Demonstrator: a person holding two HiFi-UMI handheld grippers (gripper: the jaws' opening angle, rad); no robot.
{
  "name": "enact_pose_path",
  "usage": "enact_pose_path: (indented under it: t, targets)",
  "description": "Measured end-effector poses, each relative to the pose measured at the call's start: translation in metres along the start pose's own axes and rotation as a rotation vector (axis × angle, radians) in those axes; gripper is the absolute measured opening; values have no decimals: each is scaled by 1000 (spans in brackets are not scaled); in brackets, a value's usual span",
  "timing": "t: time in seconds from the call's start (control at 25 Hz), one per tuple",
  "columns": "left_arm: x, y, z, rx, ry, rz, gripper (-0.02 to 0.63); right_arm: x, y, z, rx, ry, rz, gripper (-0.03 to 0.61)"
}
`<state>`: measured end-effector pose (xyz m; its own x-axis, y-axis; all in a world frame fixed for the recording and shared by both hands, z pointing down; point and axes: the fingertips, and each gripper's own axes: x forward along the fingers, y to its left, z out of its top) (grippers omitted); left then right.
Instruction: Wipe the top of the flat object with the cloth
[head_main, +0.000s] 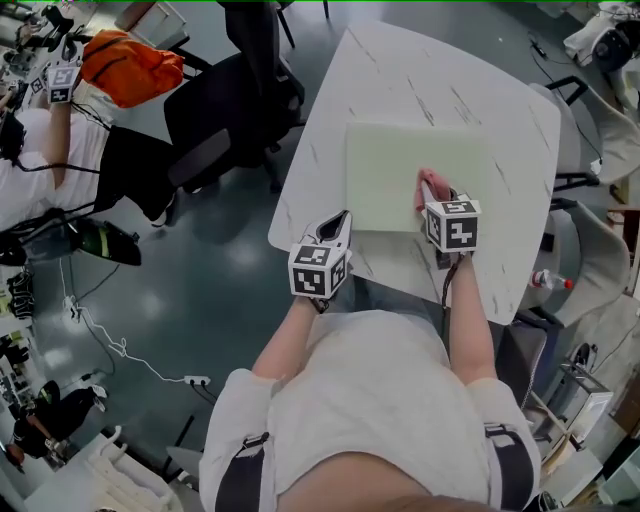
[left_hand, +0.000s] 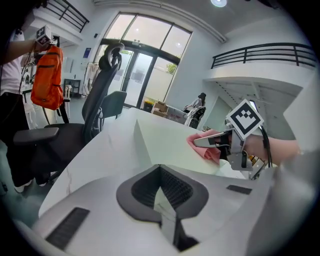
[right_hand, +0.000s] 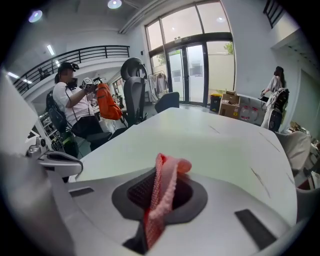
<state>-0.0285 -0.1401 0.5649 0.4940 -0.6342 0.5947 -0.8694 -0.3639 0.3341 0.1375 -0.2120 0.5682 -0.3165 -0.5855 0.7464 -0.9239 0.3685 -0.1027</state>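
Flat object (head_main: 395, 165): 1 pale green board, flat on the white worktop (head_main: 420, 70). Cloth (head_main: 430, 185): pink, pinched in the closed right gripper (head_main: 436, 200), on the board's near-right part. Left gripper (head_main: 338, 232): closed on the board's near-left corner, apparently steadying it. Step: wiping. Next: sweep the cloth across the remaining top, keeping contact.

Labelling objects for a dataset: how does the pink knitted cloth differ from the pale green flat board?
The pink knitted cloth is small and bunched; the pale green flat board is large and smooth. The cloth is pinched in the right gripper; the board lies flat on the white table.
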Motion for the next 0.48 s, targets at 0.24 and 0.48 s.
enact_pose_path:
  t: [0.24, 0.48]
  targets:
    - [0, -1, -1, -11, -19, 34, 14, -13, -36, -11, 37, -8, -28, 32]
    - [0, -2, -1, -21, -38, 72, 14, -25, -69, -20, 54, -11, -48, 32]
